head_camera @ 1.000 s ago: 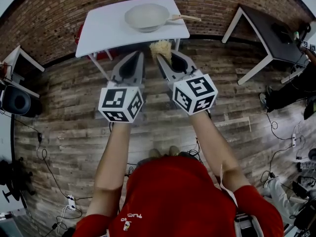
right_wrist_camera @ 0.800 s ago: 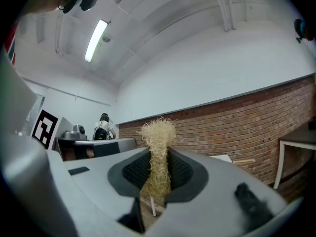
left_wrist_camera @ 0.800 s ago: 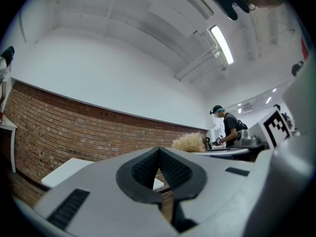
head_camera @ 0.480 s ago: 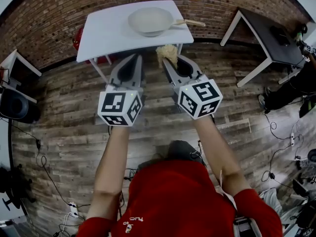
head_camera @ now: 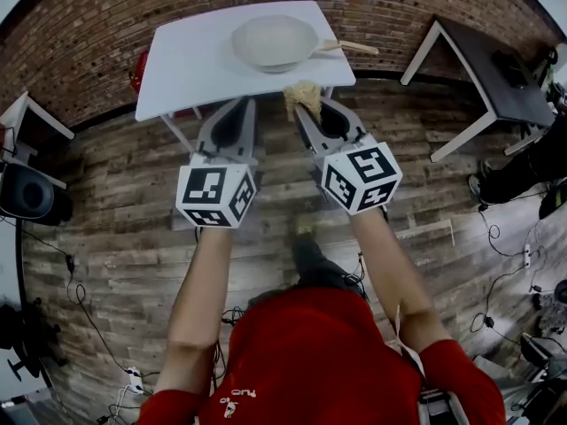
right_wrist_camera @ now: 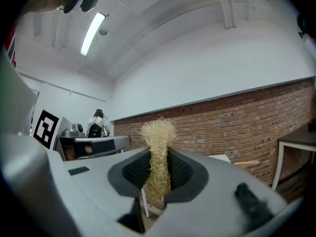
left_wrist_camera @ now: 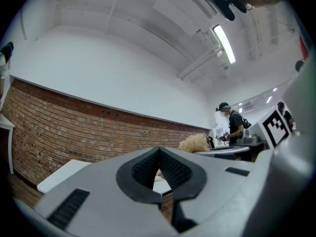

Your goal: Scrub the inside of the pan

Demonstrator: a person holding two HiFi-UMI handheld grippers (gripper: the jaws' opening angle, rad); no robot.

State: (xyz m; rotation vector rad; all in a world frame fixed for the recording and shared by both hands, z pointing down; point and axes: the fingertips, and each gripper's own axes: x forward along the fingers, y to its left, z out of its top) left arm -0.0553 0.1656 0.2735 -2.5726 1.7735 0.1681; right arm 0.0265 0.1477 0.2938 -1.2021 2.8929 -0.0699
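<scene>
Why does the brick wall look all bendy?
Head view: the wide lens bows the brick wall and the table edges. Right gripper view: the wall curves too, corners go black, the scrubber stays sharp. Left gripper view: the ceiling light glares.

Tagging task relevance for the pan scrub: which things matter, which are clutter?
Job:
pan
scrubber, clamped in right gripper
white table under the pan

Lying about:
left gripper, shut, empty
dark table
speaker
floor cables

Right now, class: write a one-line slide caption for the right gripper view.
The right tongs clamp a straw-coloured fibre scrubber before a brick wall.
</scene>
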